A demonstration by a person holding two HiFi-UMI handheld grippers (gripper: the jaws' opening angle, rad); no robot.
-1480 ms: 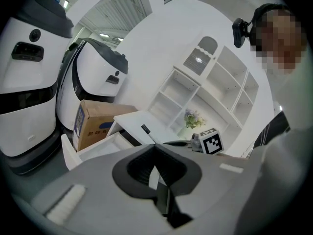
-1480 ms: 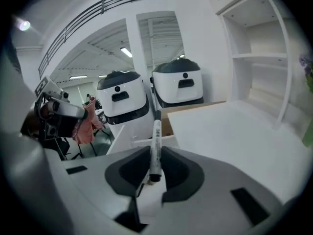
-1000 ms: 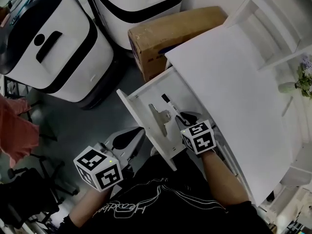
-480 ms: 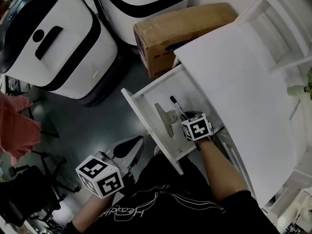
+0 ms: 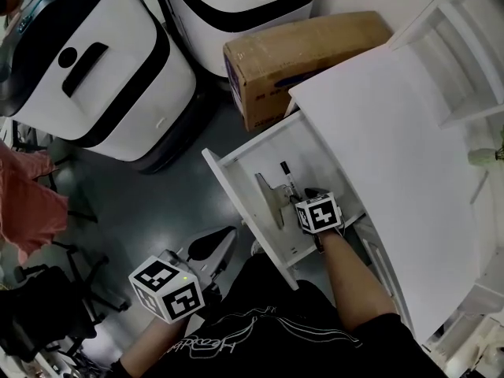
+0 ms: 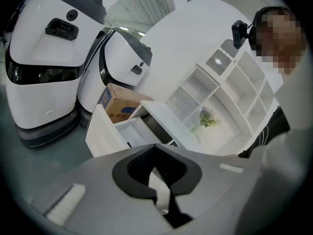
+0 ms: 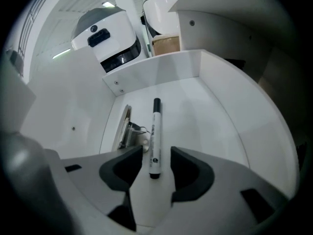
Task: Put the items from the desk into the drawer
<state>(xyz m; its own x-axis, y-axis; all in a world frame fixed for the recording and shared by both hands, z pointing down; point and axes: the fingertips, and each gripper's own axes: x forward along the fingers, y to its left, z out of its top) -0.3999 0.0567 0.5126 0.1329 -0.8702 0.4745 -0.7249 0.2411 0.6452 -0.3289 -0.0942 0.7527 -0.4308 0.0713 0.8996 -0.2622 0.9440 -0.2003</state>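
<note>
The pen [image 7: 155,136] lies flat on the floor of the open drawer [image 5: 236,187], between the jaws of the right gripper [image 7: 156,166].

The right gripper points down into the drawer. Its jaws have just been opening, and now they stand apart on each side of the pen's near end and do not squeeze it. The pen's black cap points away toward the far wall of the drawer. Just beside the pen, on its left in the right gripper view, lies a metal clip [image 7: 128,130]. The drawer sticks out from under the white desk [image 5: 394,132]. The left gripper [image 6: 155,176] is outside the drawer, low over the dark floor, with its jaws pressed together on nothing. Past the drawer sits a brown cardboard box [image 5: 303,50], and near it stand two big white machines [image 5: 94,69].
</note>
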